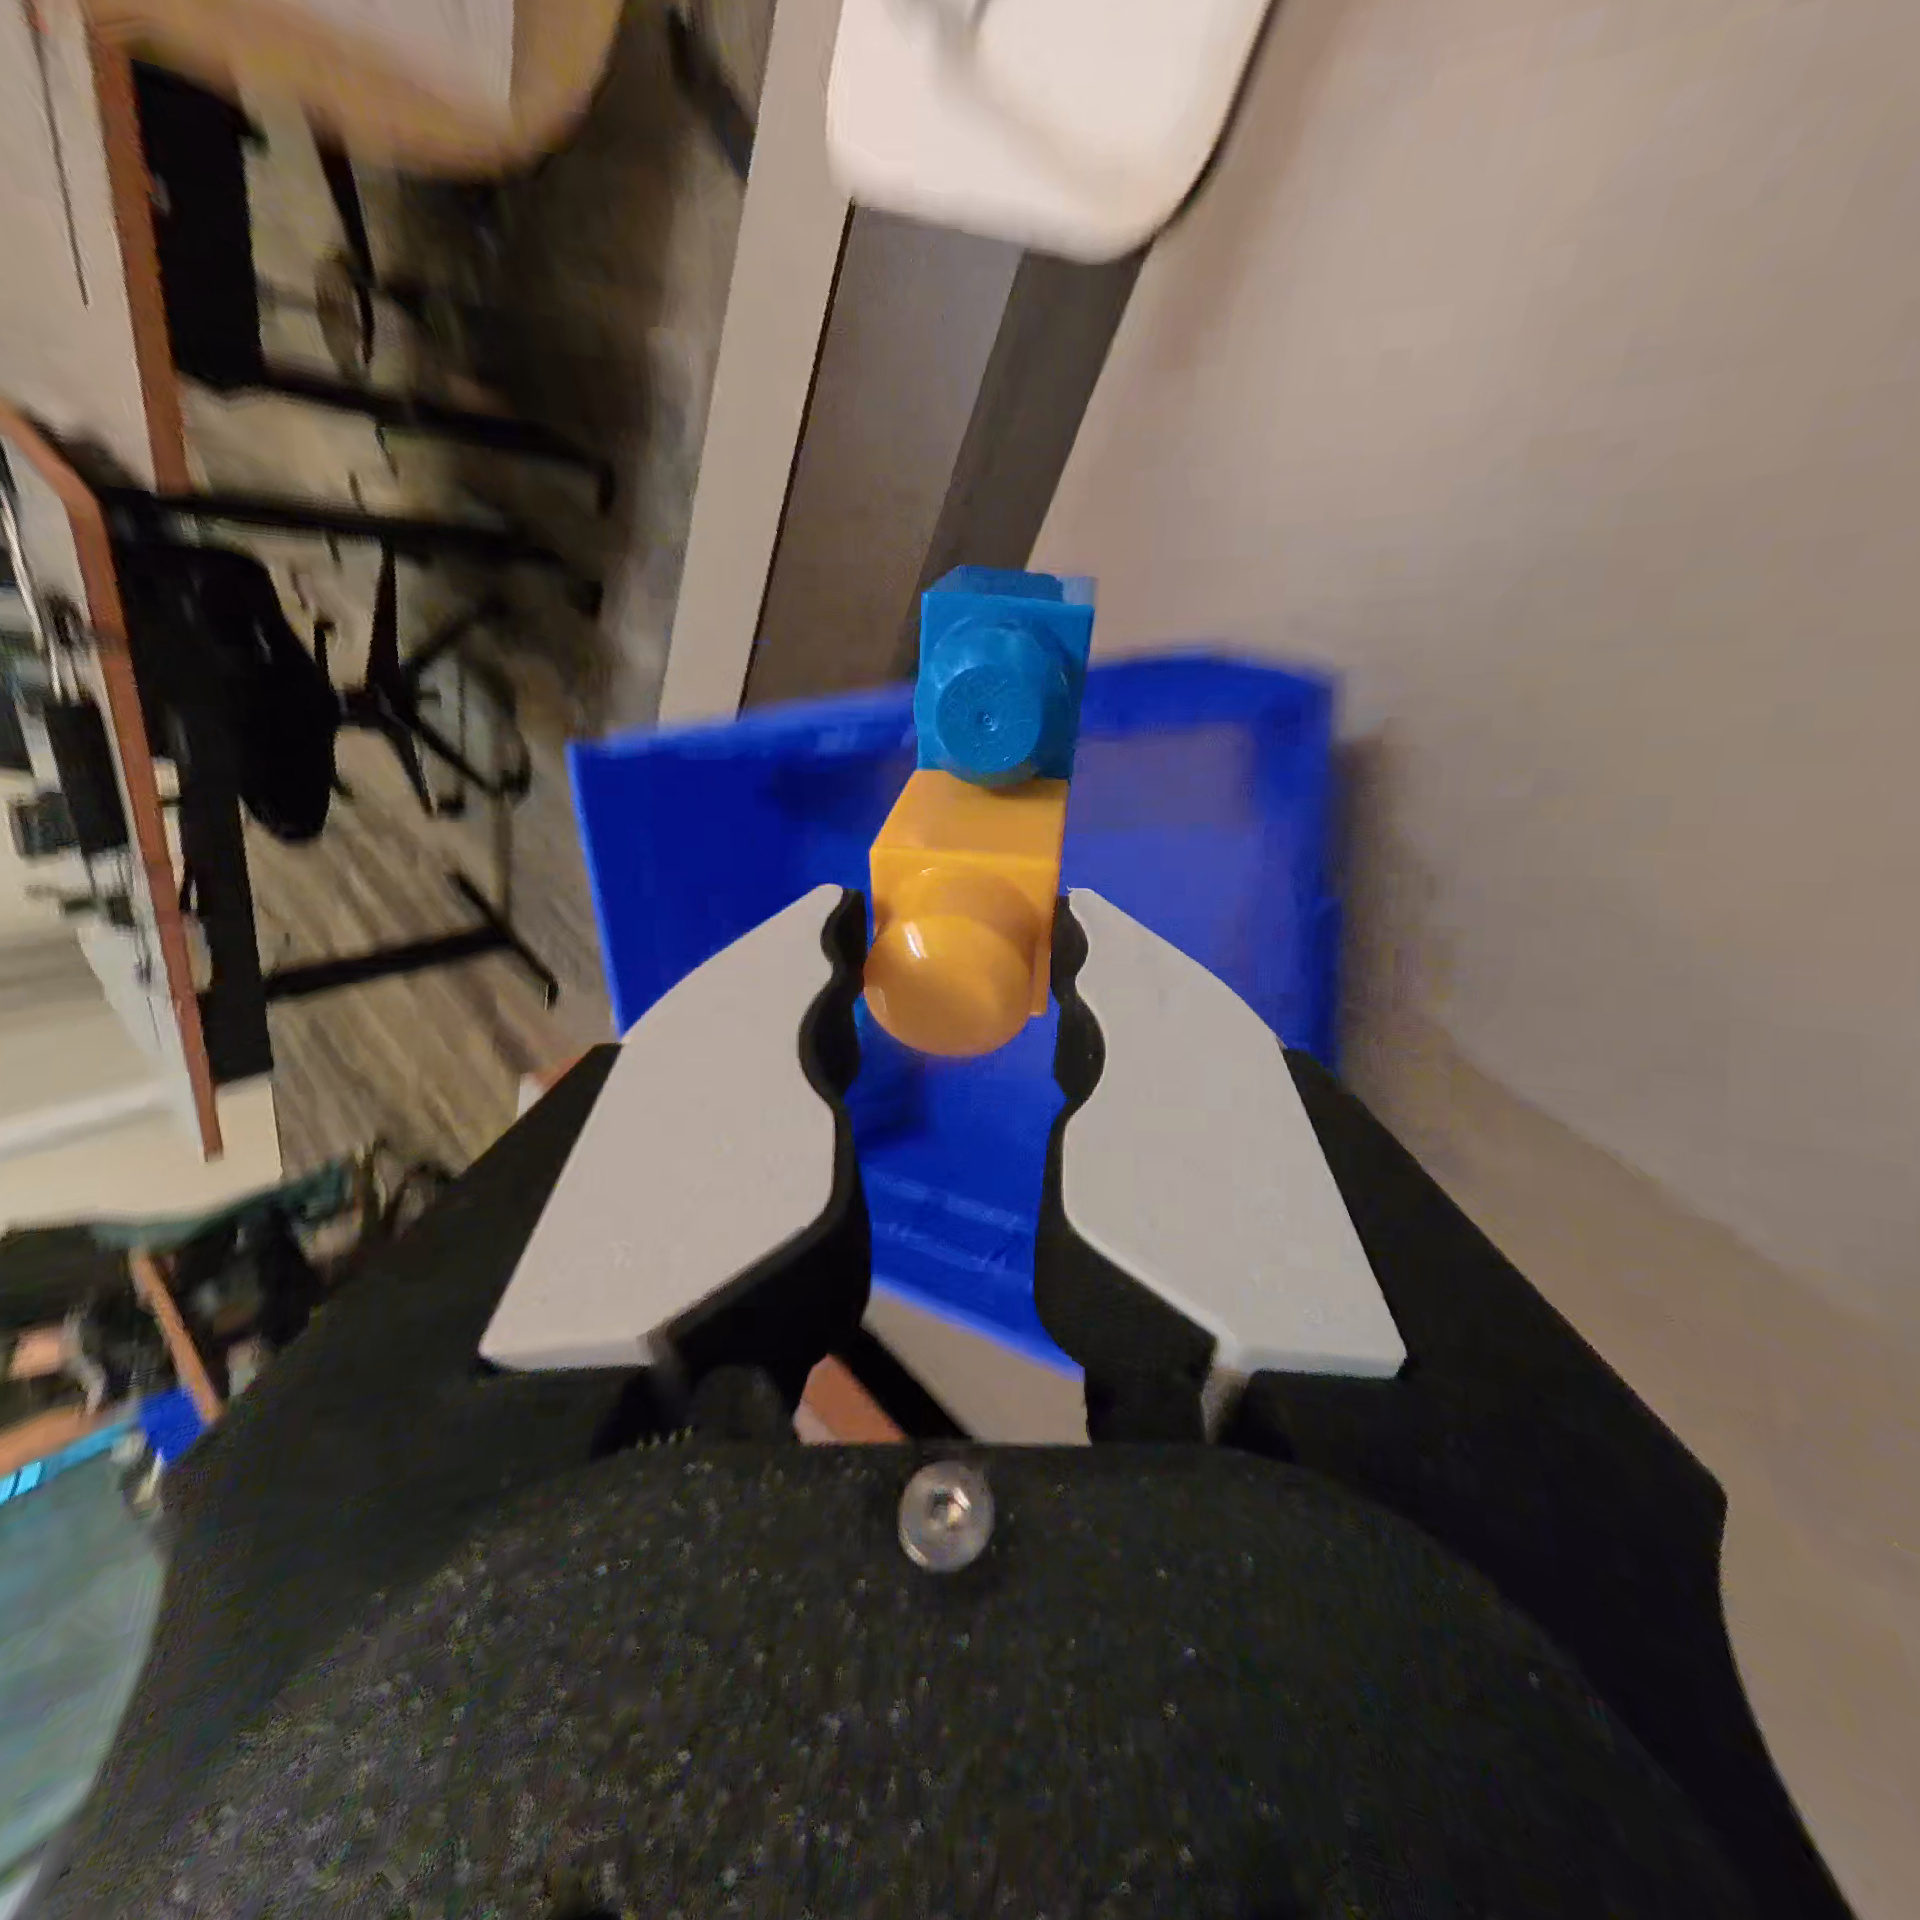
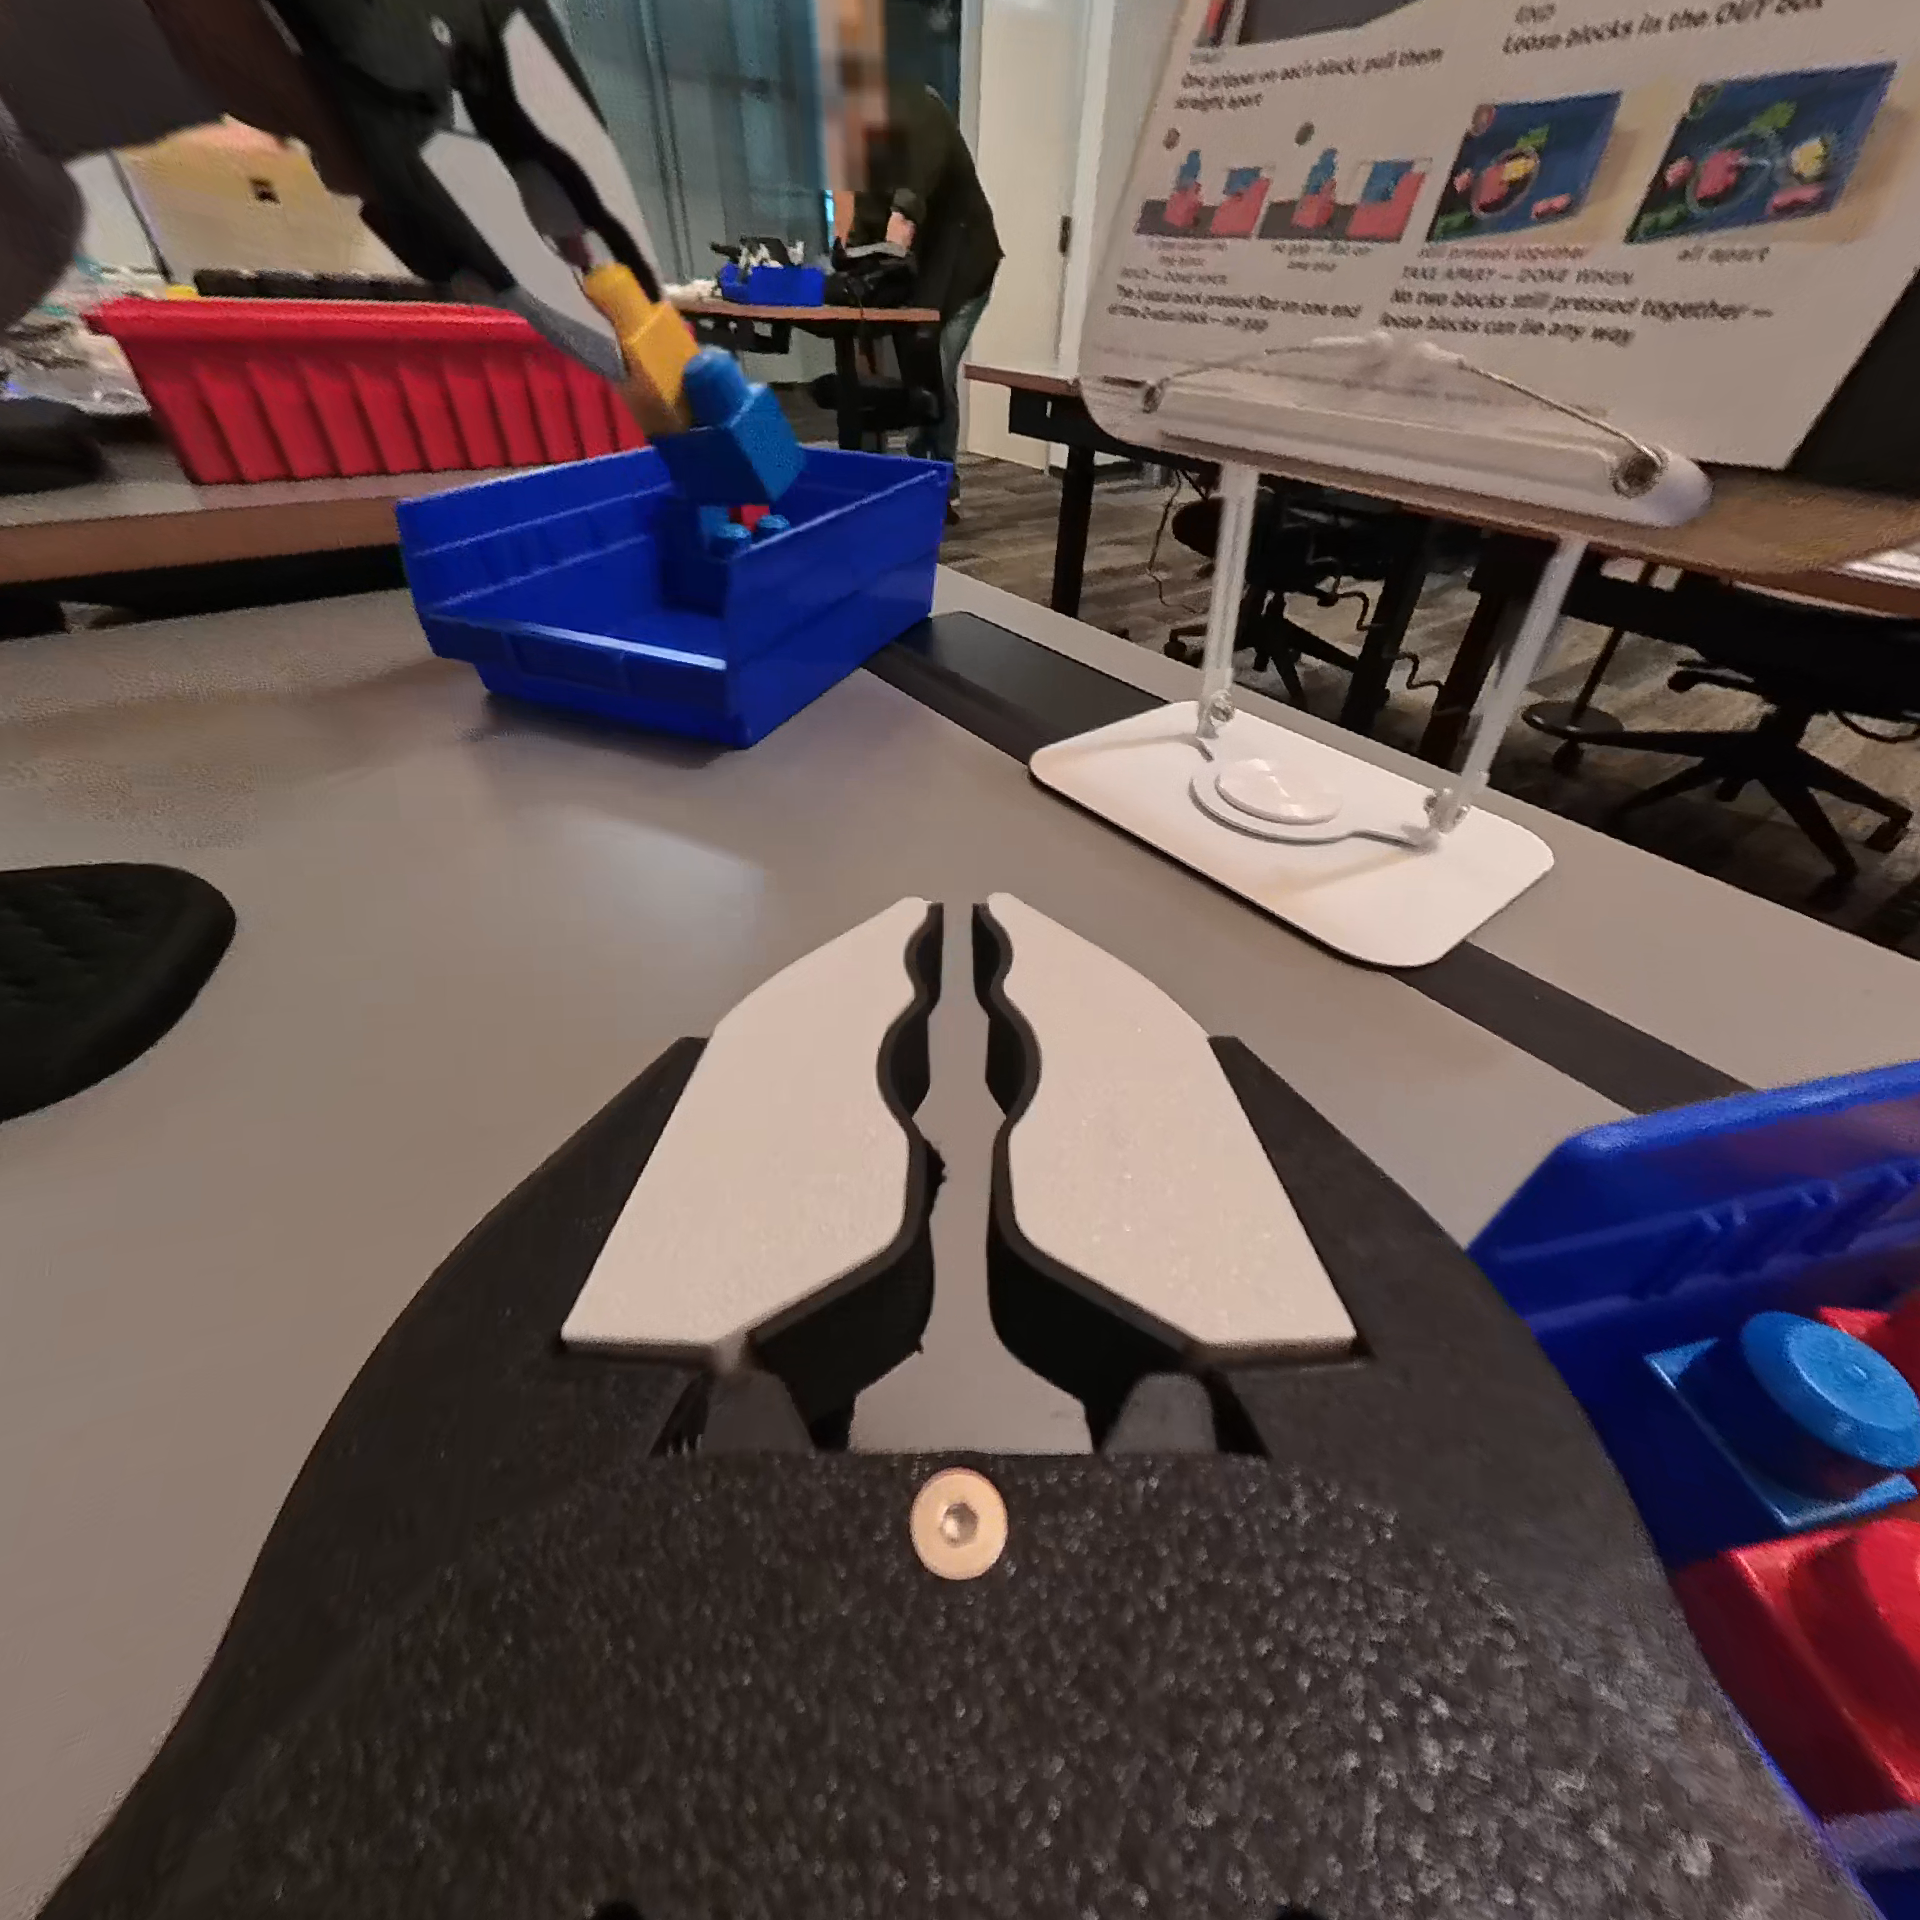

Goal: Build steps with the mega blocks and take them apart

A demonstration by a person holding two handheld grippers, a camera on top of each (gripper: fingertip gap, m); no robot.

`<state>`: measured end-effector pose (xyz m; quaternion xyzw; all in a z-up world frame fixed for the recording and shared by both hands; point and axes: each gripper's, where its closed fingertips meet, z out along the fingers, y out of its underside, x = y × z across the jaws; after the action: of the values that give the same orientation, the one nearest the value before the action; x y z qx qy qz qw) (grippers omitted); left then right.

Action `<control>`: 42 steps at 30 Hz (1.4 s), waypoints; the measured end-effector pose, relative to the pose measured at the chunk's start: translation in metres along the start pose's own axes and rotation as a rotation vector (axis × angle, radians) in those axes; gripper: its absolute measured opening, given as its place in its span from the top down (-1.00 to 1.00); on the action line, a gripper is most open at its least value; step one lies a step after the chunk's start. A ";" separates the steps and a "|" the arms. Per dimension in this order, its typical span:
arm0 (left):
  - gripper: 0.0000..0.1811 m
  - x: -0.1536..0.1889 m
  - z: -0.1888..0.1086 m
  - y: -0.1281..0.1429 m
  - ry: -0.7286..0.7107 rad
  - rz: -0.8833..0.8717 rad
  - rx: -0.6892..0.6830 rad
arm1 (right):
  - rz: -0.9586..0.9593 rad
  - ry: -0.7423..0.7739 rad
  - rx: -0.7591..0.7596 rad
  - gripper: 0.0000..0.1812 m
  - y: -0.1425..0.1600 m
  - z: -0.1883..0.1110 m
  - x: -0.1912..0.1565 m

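Observation:
My left gripper [image 1: 956, 925] is shut on a yellow block [image 1: 961, 883] with a blue block [image 1: 997, 675] pressed onto it. It holds the pair tilted over a blue bin [image 1: 1195, 831]. The right wrist view shows the same pair, yellow block [image 2: 644, 343] and blue block [image 2: 743, 431], held by the left gripper [image 2: 582, 286] above that blue bin [image 2: 665, 613], which has more blocks [image 2: 743, 530] inside. My right gripper [image 2: 958, 914] is shut and empty, low over the grey table [image 2: 468, 883]. A second blue bin [image 2: 1714, 1195] at the right holds a blue block [image 2: 1808, 1423] and red blocks [image 2: 1818, 1662].
A white stand [image 2: 1288, 800] holding an instruction sheet [image 2: 1455, 187] sits at the table's right edge. A red bin [image 2: 353, 384] stands behind the far blue bin. A black pad [image 2: 94, 966] lies at the left. A person [image 2: 925, 239] stands at a far desk. Tip to tip, the grippers are about 35 centimeters apart.

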<state>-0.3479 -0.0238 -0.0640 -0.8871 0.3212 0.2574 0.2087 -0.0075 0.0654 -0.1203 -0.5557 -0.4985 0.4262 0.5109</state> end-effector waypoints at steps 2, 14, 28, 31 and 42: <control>0.62 0.032 -0.015 -0.042 0.034 0.023 0.117 | -0.016 -0.018 0.005 0.87 -0.002 0.000 -0.006; 0.62 0.227 -0.022 -0.174 0.379 0.165 0.439 | -0.289 -0.194 -0.220 0.36 0.029 0.013 -0.069; 0.39 0.216 -0.110 -0.219 0.528 -0.100 0.951 | -0.022 -0.412 0.003 0.61 -0.007 -0.009 -0.077; 0.31 0.203 -0.119 -0.224 0.608 -0.345 1.143 | 0.139 -0.458 0.147 0.61 -0.031 -0.020 -0.068; 0.59 0.235 -0.097 -0.238 0.688 -0.435 1.220 | 0.282 -0.556 0.259 0.61 -0.046 -0.026 -0.075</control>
<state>-0.0001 -0.0160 -0.0780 -0.6875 0.2712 -0.3078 0.5992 0.0022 -0.0131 -0.0743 -0.4121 -0.4788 0.6878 0.3576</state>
